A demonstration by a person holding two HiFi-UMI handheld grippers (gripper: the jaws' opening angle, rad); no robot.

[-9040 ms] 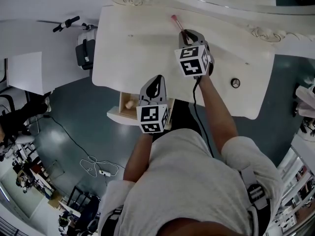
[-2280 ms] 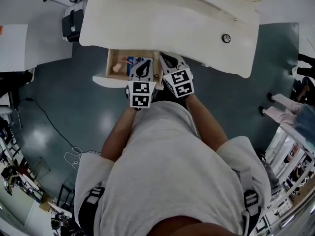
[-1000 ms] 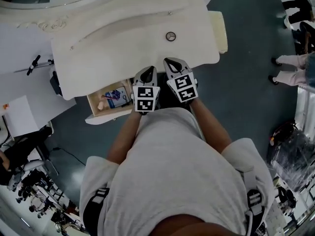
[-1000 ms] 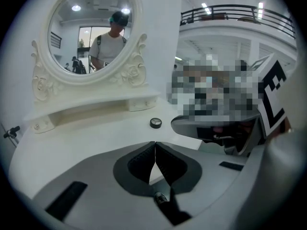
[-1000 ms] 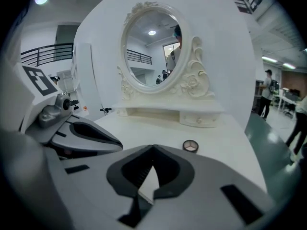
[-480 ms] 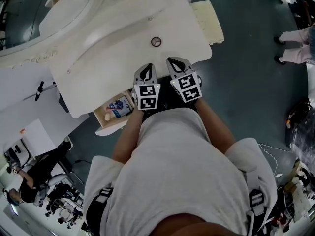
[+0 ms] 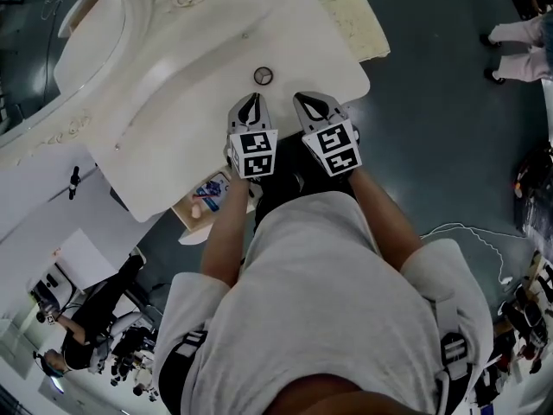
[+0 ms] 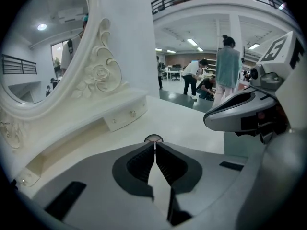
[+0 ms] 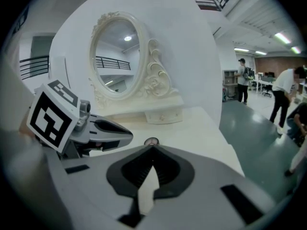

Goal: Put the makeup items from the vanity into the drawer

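A small round compact [image 7: 263, 76] lies on the white vanity top [image 7: 190, 111]. It shows just past the jaw tips in the left gripper view [image 8: 153, 138] and the right gripper view [image 9: 151, 141]. My left gripper [image 7: 251, 99] hovers over the vanity's front edge, a little short of the compact, shut and empty [image 8: 154, 143]. My right gripper [image 7: 305, 100] is beside it on the right, also shut with nothing in it [image 9: 152, 148]. The open drawer [image 7: 185, 224] sticks out below the vanity at lower left, holding a blue packet [image 7: 212, 190] and a small beige item [image 7: 195, 212].
An oval mirror [image 9: 117, 56] with a carved frame [image 8: 98, 75] stands at the back of the vanity, above a small knobbed drawer box [image 8: 125, 116]. A cream stool [image 7: 350, 20] is at the vanity's right end. People stand on the floor far off [image 8: 226, 66].
Both grippers have moved from in front of the drawer toward the round compact, staying shut. The head view has swung, so the vanity and the drawer now lie further left.
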